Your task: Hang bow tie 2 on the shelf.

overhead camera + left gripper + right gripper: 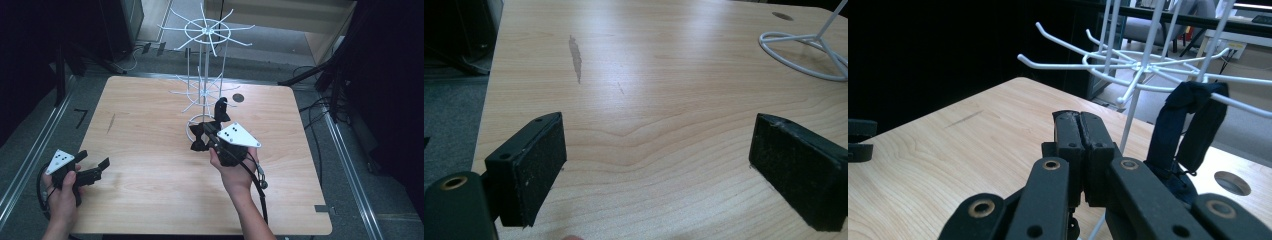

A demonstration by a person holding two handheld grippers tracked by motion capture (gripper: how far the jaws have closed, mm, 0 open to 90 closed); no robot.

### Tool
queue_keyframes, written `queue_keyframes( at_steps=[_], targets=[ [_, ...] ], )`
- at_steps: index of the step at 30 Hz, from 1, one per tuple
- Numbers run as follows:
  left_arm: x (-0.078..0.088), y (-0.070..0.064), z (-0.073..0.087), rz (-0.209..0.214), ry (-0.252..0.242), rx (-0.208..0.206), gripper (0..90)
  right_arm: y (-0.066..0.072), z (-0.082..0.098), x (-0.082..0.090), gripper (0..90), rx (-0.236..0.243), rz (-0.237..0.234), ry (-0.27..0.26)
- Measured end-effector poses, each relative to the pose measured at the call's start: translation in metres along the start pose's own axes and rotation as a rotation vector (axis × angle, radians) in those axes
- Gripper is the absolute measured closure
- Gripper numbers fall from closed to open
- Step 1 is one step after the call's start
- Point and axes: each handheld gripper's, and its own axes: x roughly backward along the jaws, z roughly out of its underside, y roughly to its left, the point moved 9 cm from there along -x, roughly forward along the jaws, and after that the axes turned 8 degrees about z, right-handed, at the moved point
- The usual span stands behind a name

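The right claw (1080, 130) was closed flat, pad against pad, with nothing visibly pinched. The dark fabric bow tie (1188, 125) was draped by its strap over a lower arm of the white wire rotating display stand (204, 75). The strap was best seated deeper before withdrawal. The left claw (654, 165) stood wide open and empty over the bare light wooden tabletop (150, 150), near its edge; open room lay leftward.

We count one light wooden tabletop (150, 165), one white wire display rack with radiating hooks (206, 32), one dark fabric bow tie with a strap (200, 136), and two black handheld claws: left claw (95, 167), right claw (1082, 131).
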Motion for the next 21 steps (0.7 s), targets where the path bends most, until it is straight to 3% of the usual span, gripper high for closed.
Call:
queue_keyframes(
  at_steps=[21],
  targets=[
    [0.000, 0.000, 0.000, 0.000, -0.002, 0.000, 8.8, -0.008, -0.020, 0.011, 89.8, 0.007, 0.001, -0.048]
  ],
)
